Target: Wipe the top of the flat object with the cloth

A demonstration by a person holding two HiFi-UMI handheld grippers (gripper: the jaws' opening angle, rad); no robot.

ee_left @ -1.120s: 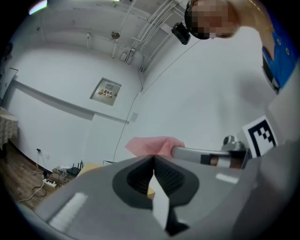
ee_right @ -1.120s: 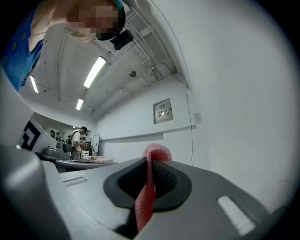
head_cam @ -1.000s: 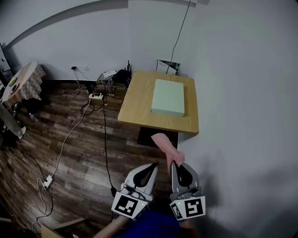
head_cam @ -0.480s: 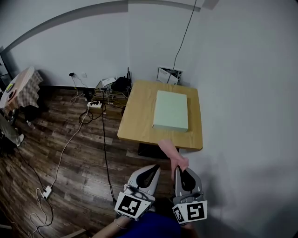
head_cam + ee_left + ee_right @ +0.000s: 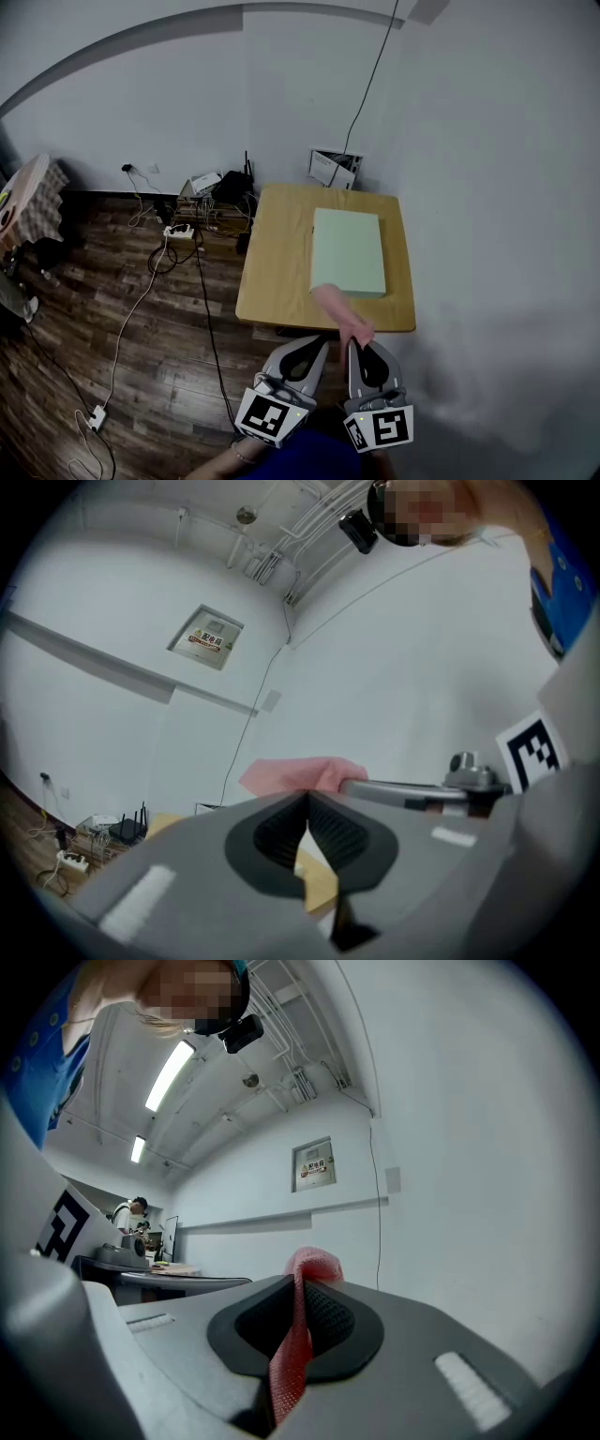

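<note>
A pale green flat box (image 5: pixel 348 251) lies on the right half of a small wooden table (image 5: pixel 272 272) set against the wall. My right gripper (image 5: pixel 352 343) is shut on a pink cloth (image 5: pixel 337 312), which sticks forward over the table's near edge, just short of the box. In the right gripper view the cloth (image 5: pixel 292 1346) runs pinched between the jaws of the right gripper (image 5: pixel 298 1283). My left gripper (image 5: pixel 323 342) hangs beside it, shut and with nothing in it. In the left gripper view the left gripper (image 5: pixel 307 799) has its jaws together, the pink cloth (image 5: pixel 298 773) and the table (image 5: pixel 317 890) beyond.
White walls close in behind the table and on the right. To the table's left, on the dark wooden floor (image 5: pixel 122 375), lie cables, a power strip (image 5: pixel 179 231) and a router (image 5: pixel 230 186). A white panel (image 5: pixel 334 169) leans against the wall behind the table.
Both grippers have travelled forward together toward the table. The cloth's tip, earlier over the floor in front of the table, now reaches over its near edge.
</note>
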